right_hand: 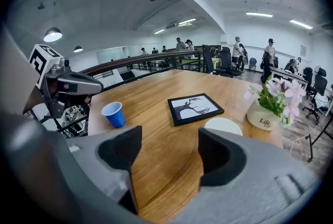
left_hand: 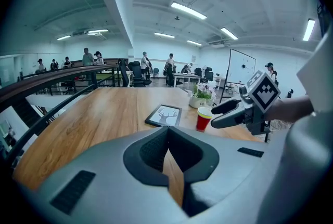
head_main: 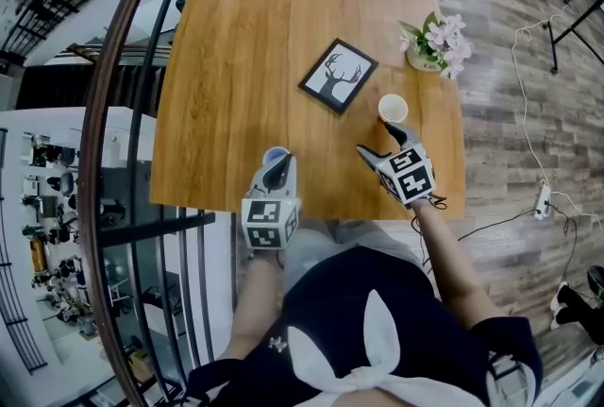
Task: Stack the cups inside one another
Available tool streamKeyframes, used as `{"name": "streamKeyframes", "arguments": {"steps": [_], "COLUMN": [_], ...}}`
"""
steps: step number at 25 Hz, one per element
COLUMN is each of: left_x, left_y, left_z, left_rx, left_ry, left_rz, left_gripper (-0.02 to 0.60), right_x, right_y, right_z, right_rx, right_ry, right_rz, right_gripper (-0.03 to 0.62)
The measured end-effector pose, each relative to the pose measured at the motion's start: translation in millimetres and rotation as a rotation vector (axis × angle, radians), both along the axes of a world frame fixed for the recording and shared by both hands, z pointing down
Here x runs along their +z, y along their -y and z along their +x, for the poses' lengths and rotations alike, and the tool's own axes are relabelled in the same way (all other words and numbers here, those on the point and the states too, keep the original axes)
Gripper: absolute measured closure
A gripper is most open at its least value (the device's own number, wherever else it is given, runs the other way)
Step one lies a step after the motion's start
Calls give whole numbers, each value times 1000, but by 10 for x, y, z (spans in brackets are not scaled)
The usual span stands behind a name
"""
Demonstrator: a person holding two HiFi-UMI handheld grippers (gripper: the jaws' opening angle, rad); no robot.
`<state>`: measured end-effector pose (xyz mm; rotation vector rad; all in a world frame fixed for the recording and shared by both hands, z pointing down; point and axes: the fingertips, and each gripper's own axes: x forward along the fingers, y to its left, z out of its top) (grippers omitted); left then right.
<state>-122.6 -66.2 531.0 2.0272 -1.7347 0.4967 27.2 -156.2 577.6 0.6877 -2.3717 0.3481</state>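
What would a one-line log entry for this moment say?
stage: cups not yet stacked | left gripper: shut, empty, near blue cup | right gripper: open, empty, near red cup | both cups upright, apart

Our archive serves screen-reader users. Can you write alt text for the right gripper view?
The right gripper, jaws open and empty, looks over a wooden table, a white-rimmed cup just beyond its right-hand jaw. Further off: a small blue plastic cup at left, a black-framed deer picture in the middle, a white pot of pink flowers at right.
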Motion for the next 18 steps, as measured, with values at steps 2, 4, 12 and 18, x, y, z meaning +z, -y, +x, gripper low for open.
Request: {"name": "streamKeyframes", "arguments": {"steps": [2,4,12,18], "left_x": [-5,-4,-3,29], "left_y": [-29,-71,-247,-389], "left_z": [-32,-95,-534,-759], "left_rx": [-1,-2,-42,-36], "left_ry": [0,3,9,7], "left_rz": [-1,-6,-31,-64], "left_gripper": [563,563,563,563], "right_x": [31,56,70,50], "right_y": [-85,-176,-507,-782], "right_z": [-71,-157,-611,-1049], "right_rx": [-12,-24,-80,-161], "right_ry": [3,5,27,32], "right_rz": [-13,-26,-69,-90], "right_gripper": [257,258,258,256]}}
